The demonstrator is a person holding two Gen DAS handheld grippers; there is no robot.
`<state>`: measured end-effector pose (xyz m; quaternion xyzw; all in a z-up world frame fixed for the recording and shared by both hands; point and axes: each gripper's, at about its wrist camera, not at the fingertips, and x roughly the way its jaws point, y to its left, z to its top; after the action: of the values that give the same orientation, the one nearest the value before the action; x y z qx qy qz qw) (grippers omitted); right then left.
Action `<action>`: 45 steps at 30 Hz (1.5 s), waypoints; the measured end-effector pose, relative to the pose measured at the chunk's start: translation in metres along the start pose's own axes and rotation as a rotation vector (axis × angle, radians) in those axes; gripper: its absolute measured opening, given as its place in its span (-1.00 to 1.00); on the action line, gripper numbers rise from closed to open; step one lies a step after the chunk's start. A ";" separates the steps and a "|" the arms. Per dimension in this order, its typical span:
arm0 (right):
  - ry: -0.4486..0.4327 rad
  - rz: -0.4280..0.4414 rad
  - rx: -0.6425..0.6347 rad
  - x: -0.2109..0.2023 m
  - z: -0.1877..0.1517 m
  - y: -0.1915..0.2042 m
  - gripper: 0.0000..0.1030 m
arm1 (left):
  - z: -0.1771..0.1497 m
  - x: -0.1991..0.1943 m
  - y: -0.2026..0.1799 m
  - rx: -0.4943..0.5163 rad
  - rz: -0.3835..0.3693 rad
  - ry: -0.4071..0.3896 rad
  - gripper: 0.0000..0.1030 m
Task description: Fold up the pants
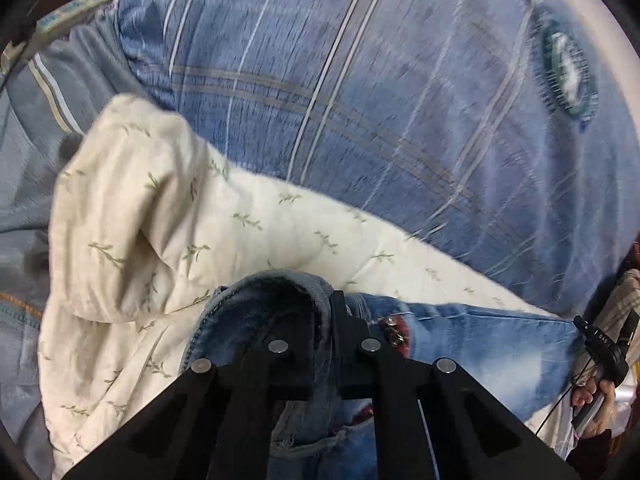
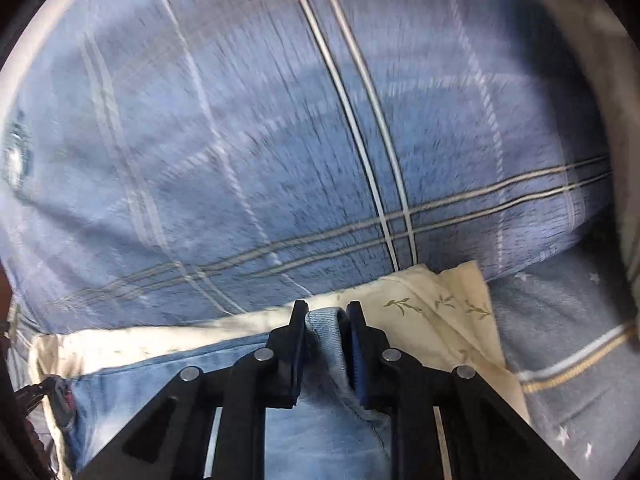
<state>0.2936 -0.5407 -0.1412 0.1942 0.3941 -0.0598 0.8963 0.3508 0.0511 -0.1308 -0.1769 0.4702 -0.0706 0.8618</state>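
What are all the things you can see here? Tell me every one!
jeans: one pair, light blue denim, lying on the cream quilt, both grippers clamped on an edge
cream quilt: one, cream with small green sprigs, under the jeans
plaid bedcover: one, blue with white and tan stripes, beyond the quilt
oval patch: one, dark green and white, on the bedcover, blurred
left gripper: one, black, fingers closed on denim
right gripper: one, black, fingers pinching a denim fold
hand: one, holding the right gripper's handle

A bunched cream quilt (image 1: 132, 216) crowds the left, while the blue plaid bedspread (image 2: 248, 128) ahead lies open and unobstructed.
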 end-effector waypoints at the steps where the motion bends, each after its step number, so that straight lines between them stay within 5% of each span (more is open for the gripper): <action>1: -0.016 0.015 0.006 -0.012 -0.002 0.001 -0.61 | -0.001 -0.007 0.000 0.002 -0.010 -0.011 -0.87; 9: -0.131 0.053 0.027 -0.104 -0.023 -0.003 -0.61 | -0.017 -0.093 0.002 0.009 -0.112 -0.122 -0.87; 24: -0.175 0.098 0.143 -0.211 -0.098 -0.043 -0.61 | -0.097 -0.189 0.014 0.016 -0.208 -0.177 -0.87; 38: -0.134 0.143 0.193 -0.265 -0.227 -0.088 -0.61 | -0.219 -0.208 0.061 0.036 -0.179 -0.090 -0.86; 45: 0.024 0.121 0.172 -0.254 -0.285 -0.105 -0.59 | -0.255 -0.192 0.087 -0.011 -0.148 -0.013 -0.83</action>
<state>-0.1022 -0.5362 -0.1622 0.2945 0.3859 -0.0370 0.8735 0.0287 0.1266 -0.1385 -0.2163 0.4505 -0.1306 0.8563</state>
